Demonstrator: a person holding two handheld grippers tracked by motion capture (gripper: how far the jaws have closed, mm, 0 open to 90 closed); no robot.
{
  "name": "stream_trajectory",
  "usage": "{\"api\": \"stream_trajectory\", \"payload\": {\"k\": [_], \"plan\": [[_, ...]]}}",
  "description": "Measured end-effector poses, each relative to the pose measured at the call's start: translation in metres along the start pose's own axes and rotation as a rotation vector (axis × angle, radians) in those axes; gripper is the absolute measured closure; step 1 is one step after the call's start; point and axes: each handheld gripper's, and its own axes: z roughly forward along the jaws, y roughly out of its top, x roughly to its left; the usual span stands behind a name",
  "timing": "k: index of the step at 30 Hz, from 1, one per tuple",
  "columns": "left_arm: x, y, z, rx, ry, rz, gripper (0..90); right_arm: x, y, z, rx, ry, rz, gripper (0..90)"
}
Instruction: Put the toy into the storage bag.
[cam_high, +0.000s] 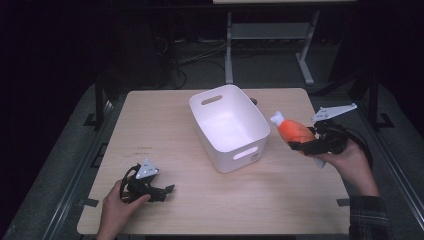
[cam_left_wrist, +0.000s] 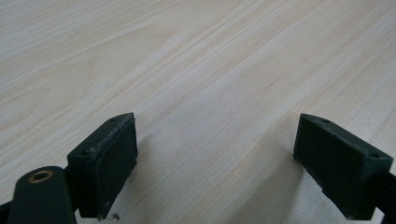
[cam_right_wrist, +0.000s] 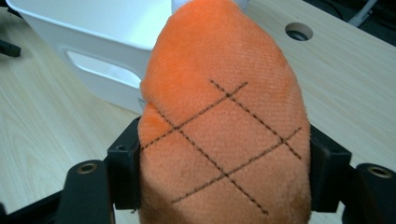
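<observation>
A person at a pale wooden table (cam_high: 165, 125) holds a two-jaw gripper in each hand. The right gripper (cam_high: 300, 144), raised above the table's right side, clamps an orange plush toy (cam_high: 295, 131) between its black jaws; in the right gripper view the toy (cam_right_wrist: 224, 121) bulges between the two pads, which press into its sides (dark stitched lines cross its fabric in a diamond pattern). The toy's white tip points toward a white plastic bin (cam_high: 227, 102) that stands at the middle of the table, just beside the toy and apart from it. The bin (cam_right_wrist: 93, 51) has slot handles cut in its end walls. The left gripper (cam_high: 162, 192) rests low at the table's near left corner, well apart from the bin, its jaws spread wide with nothing but bare tabletop (cam_left_wrist: 196, 70) between them.
</observation>
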Motion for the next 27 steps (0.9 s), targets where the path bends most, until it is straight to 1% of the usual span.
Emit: {"api": "stream_trajectory", "payload": {"k": [8,19,22,27], "plan": [[0.0,0.0,0.0,-0.002,0.001,-0.002,12.7,0.004,0.02,0.005,0.004,0.0,-0.016,30.0],[0.0,0.0,0.0,0.0,0.001,0.001,12.7,0.008,0.043,0.016,0.008,0.016,-0.041,30.0],[0.0,0.0,0.0,0.0,0.001,0.001,12.7,0.01,0.051,0.019,0.0,0.025,-0.045,30.0],[0.0,0.0,0.0,0.0,0.001,0.001,12.7,0.015,0.063,0.025,0.001,0.031,-0.056,30.0]]}}
